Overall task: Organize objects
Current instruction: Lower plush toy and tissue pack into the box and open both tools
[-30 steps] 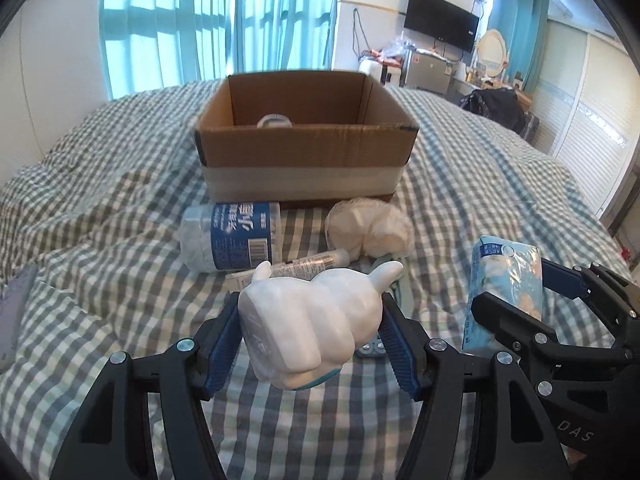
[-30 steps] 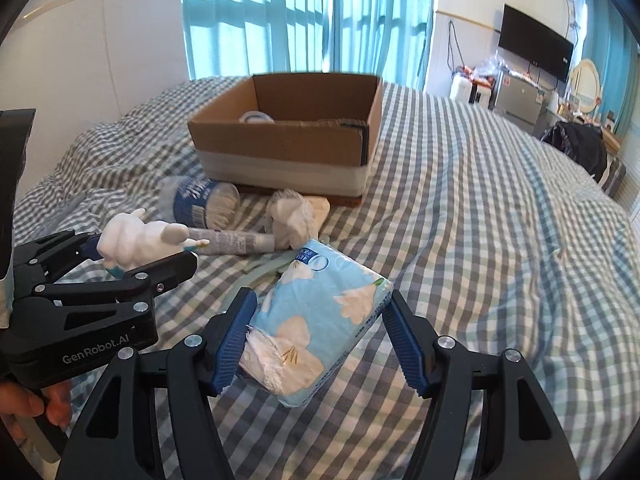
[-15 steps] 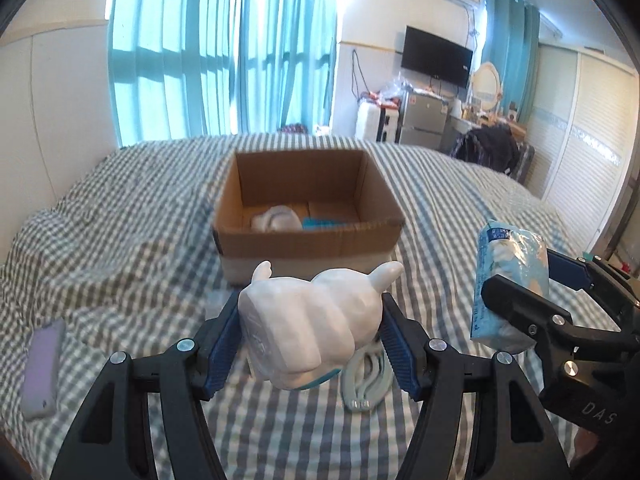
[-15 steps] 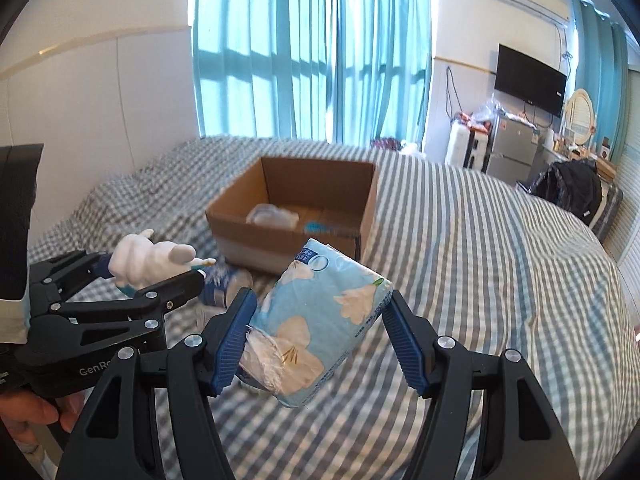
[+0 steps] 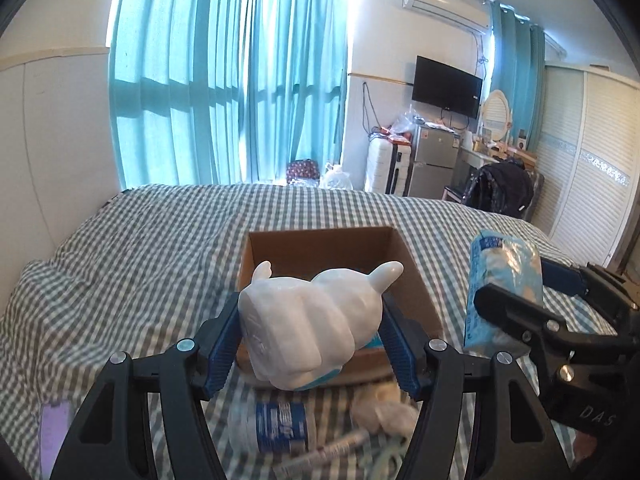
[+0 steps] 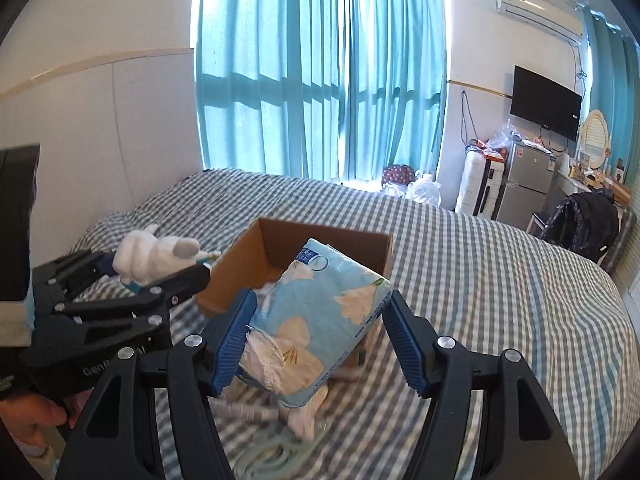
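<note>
Bed with grey-and-white checked cover (image 5: 132, 264) carries everything. Open brown cardboard box (image 5: 412, 276) sits mid-bed; something pale lies inside it, too blurred to name.

Left gripper (image 5: 310, 340): blue-padded fingers (image 5: 222, 344) clamped on a glossy white ceramic figurine with two small horn-like ears (image 5: 312, 320), held in the air just short of the box's near wall.

Right gripper (image 6: 318, 332): fingers clamped on a light-blue plastic pack of tissues with a cream flower print (image 6: 320, 320), also aloft, in front of the box.

On the cover below, near the box: clear plastic bottle with a blue label (image 5: 276, 428), crumpled white wad (image 5: 384, 412), thin white tube (image 5: 344, 444).

Judgement: two items lifted but not yet boxed; at least three remain on the bed. Task roughly at its middle.
</note>
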`<state>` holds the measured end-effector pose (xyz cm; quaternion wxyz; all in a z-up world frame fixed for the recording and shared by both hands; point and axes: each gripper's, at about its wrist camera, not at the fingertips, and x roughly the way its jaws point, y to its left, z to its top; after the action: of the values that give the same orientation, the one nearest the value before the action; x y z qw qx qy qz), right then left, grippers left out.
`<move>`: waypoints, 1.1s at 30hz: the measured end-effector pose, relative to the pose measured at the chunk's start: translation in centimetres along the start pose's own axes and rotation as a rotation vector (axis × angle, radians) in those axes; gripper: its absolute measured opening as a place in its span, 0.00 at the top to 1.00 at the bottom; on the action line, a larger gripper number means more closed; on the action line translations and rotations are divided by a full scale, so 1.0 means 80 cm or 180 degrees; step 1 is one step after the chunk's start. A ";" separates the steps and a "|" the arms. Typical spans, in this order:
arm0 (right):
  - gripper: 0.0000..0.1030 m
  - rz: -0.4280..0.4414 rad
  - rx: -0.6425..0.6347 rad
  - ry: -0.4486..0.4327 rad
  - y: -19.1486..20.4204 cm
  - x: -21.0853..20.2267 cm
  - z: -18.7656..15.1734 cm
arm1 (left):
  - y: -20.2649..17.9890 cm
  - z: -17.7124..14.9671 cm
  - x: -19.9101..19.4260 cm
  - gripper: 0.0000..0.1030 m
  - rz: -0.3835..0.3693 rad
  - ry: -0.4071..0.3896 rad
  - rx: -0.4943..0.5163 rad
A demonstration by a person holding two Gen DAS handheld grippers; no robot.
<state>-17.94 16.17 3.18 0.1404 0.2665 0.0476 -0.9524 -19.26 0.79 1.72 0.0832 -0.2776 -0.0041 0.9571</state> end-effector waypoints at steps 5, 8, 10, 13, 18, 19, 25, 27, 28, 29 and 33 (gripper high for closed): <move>0.37 -0.0024 -0.0066 0.0005 -0.010 0.048 0.029 | 0.006 0.019 0.044 0.35 0.0062 -0.0023 0.0029; 0.37 -0.0028 -0.0108 0.0027 -0.012 0.082 0.042 | 0.011 0.025 0.072 0.35 0.0073 -0.0013 0.0012; 0.37 -0.0016 -0.0109 0.0037 -0.013 0.104 0.049 | 0.013 0.025 0.092 0.35 0.0078 0.0016 0.0030; 0.37 -0.0026 -0.0100 0.0055 -0.019 0.140 0.055 | 0.017 0.020 0.121 0.35 0.0078 0.0082 0.0051; 0.37 -0.0028 -0.0049 0.0127 -0.030 0.189 0.057 | 0.015 0.007 0.157 0.35 0.0073 0.0199 0.0121; 0.37 -0.0029 -0.0037 0.0142 -0.031 0.199 0.057 | 0.015 0.003 0.163 0.35 0.0066 0.0224 0.0134; 0.37 0.0014 0.0004 0.0256 -0.033 0.233 0.042 | 0.011 -0.010 0.181 0.35 -0.0014 0.0260 0.0162; 0.37 0.0023 0.0028 0.0300 -0.032 0.239 0.036 | 0.009 -0.013 0.186 0.35 -0.0016 0.0280 0.0189; 0.36 0.0049 0.0069 0.0307 -0.035 0.240 0.034 | 0.008 -0.015 0.187 0.35 -0.0011 0.0288 0.0196; 0.35 0.0086 0.0122 0.0313 -0.036 0.241 0.032 | 0.006 -0.017 0.188 0.35 -0.0017 0.0300 0.0199; 0.28 0.0082 0.0246 0.0297 -0.045 0.231 0.027 | 0.004 -0.016 0.187 0.26 -0.0010 0.0325 0.0204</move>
<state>-35.19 14.78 -4.54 0.1399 0.3164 0.0139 -0.9381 -31.07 2.81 -7.29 0.0937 -0.3233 0.0303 0.9412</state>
